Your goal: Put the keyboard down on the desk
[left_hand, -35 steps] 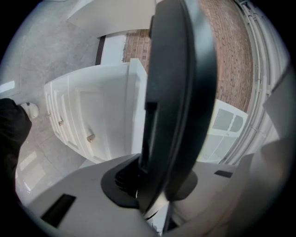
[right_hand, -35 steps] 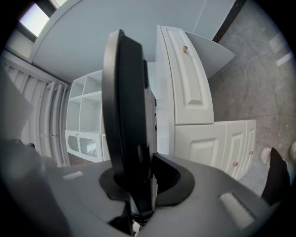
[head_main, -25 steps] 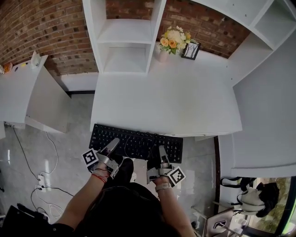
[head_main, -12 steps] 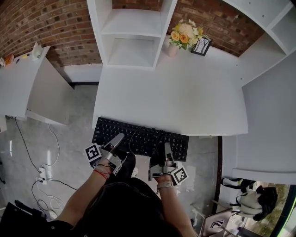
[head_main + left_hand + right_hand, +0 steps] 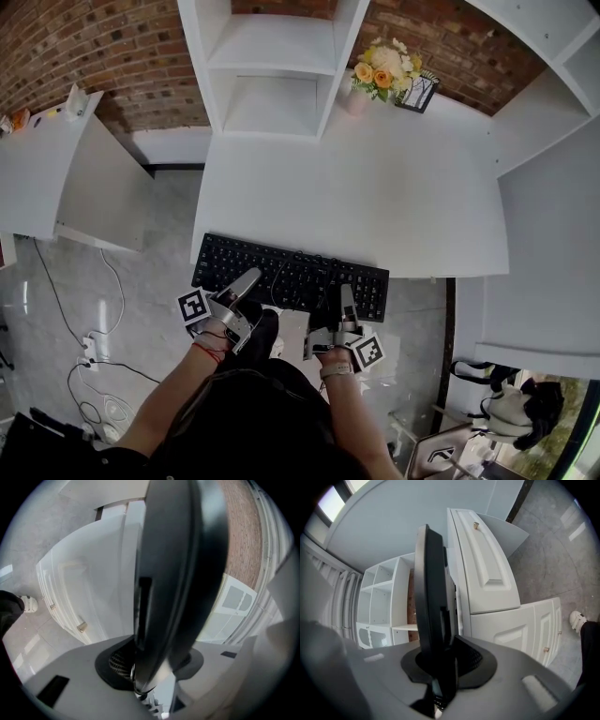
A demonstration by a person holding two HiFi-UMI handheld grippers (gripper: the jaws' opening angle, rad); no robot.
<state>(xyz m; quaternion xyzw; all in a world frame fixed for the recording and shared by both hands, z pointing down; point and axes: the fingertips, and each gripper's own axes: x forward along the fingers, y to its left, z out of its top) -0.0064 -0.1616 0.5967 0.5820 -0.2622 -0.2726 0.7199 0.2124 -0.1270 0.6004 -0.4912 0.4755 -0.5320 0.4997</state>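
Observation:
The black keyboard [image 5: 291, 277] lies level at the front edge of the white desk [image 5: 356, 197], its far edge overlapping the desk's edge. I cannot tell whether it rests there. My left gripper [image 5: 246, 281] is at its near left edge. In the left gripper view the keyboard [image 5: 173, 564] still stands between the jaws of that gripper [image 5: 150, 663], which are opening, with a gap at one pad. My right gripper [image 5: 339, 305] is shut on the near right edge. In the right gripper view the pads of that gripper [image 5: 447, 658] clamp the keyboard's rim [image 5: 433, 597].
A vase of flowers [image 5: 380, 70] and a small picture frame [image 5: 419, 91] stand at the desk's back right. White shelves [image 5: 272, 66] rise behind, a side desk [image 5: 553, 234] runs along the right, a white cabinet [image 5: 75, 178] stands left. Cables [image 5: 94, 375] lie on the floor.
The keyboard and both grippers have moved a little forward, so the keyboard overlaps the desk edge more. The view has shifted slightly.

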